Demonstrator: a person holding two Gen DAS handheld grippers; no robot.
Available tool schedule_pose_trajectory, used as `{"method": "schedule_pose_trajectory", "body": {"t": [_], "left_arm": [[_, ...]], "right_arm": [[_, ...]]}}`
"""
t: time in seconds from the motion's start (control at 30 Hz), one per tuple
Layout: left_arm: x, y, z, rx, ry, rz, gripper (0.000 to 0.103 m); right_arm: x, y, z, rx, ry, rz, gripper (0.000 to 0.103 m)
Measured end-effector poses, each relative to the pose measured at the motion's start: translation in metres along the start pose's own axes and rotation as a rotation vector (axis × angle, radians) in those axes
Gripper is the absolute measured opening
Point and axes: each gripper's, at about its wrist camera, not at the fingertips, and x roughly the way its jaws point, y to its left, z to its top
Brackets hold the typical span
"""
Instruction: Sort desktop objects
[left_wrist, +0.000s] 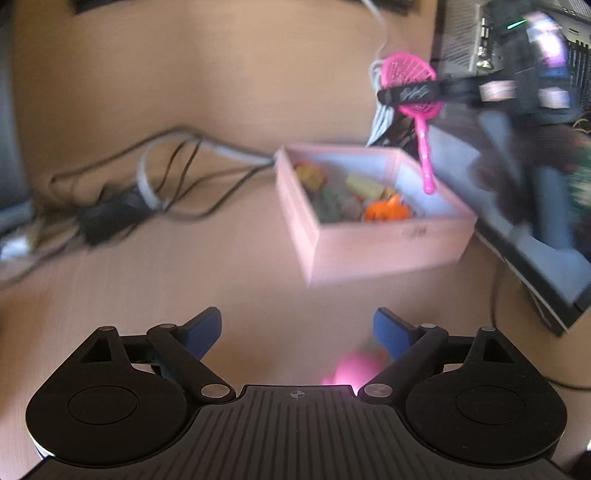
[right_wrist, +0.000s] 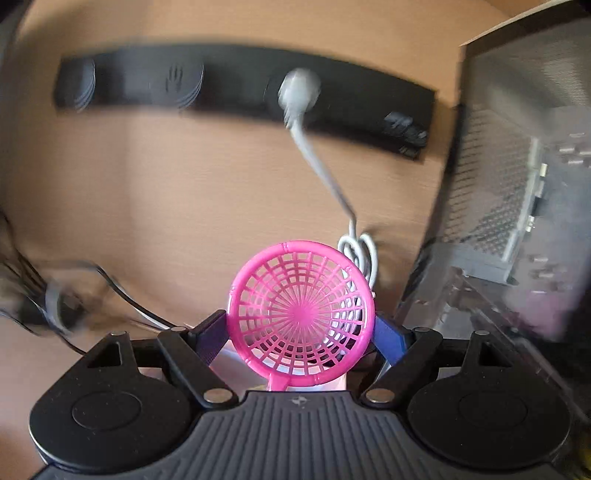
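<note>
Wooden desk (left_wrist: 184, 81) fills the left wrist view, with tangled cables (left_wrist: 155, 192) to the left. On it stands a pink box (left_wrist: 369, 236) holding small blurred toys, one orange (left_wrist: 388, 211) and one yellowish (left_wrist: 364, 184). Above the box's right end hangs a pink sieve (left_wrist: 410, 81), clamped by the right gripper (left_wrist: 410, 92), handle pointing down. Left gripper (left_wrist: 297, 334) is spread wide with nothing between its fingers; a pink blur (left_wrist: 354, 369) lies below them.

From the right wrist, the sieve (right_wrist: 301, 314) sits squeezed between the right gripper's (right_wrist: 301, 338) fingers, mesh bowl facing forward. Beyond lie a black strip (right_wrist: 240, 88) and a grey cable (right_wrist: 321, 170).
</note>
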Motion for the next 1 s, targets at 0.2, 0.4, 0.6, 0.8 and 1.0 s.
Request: {"method": "schedule_pose_trajectory", "body": {"t": [0.2, 0.4, 0.6, 0.8, 1.0], "left_arm": [[-0.023, 0.024, -0.036, -0.079, 0.036, 0.015, 0.095], [-0.021, 0.031, -0.044, -0.095, 0.077, 0.008, 0.096], [-0.031, 0.035, -0.038, -0.089, 0.036, 0.022, 0.097], [-0.039, 0.058, -0.033, -0.064, 0.008, 0.162, 0.099], [-0.044, 0.086, -0.039, -0.049, 0.028, 0.259, 0.1]], "right_arm": [[0.041, 0.002, -0.035, 0.008, 0.24, 0.029, 0.083], [0.029, -0.009, -0.045, 0.093, 0.282, 0.035, 0.087], [-0.037, -0.016, -0.055, 0.136, 0.171, 0.149, 0.096], [-0.087, -0.002, -0.073, 0.099, 0.176, 0.297, 0.102], [-0.109, 0.048, -0.098, 0.027, 0.238, 0.493, 0.103]]}}
